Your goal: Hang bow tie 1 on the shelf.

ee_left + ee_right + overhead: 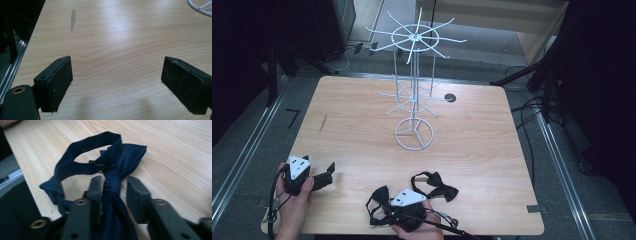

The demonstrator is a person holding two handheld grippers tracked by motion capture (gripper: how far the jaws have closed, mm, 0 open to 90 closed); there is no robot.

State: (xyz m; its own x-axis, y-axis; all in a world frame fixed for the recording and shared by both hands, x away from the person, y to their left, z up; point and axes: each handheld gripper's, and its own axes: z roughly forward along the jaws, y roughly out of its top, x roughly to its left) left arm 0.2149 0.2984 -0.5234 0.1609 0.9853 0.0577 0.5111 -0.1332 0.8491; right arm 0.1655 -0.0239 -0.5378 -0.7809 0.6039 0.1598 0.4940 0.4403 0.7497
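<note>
A dark navy bow tie [379, 197] lies near the front edge of the wooden table [492, 150]. My right gripper [385, 211] is down on it. In the right gripper view the tie's knot and one wing [125, 155] sit between the two black jaws of the right gripper [114, 182], which are drawn in close on the bunched fabric. The neck strap [75, 162] loops away to the left. A second bow tie [439, 187] lies just right of that hand. My left gripper [324, 175] rests at the front left, and its jaws [117, 82] stand wide apart over bare wood.
A white wire display rack [414, 95] stands mid-table on a ring base [413, 134], with spoke arms at two levels. Its base edge [200, 7] shows in the left gripper view. A dark cable hole [450, 97] lies behind it. Dark stands and cables flank the table.
</note>
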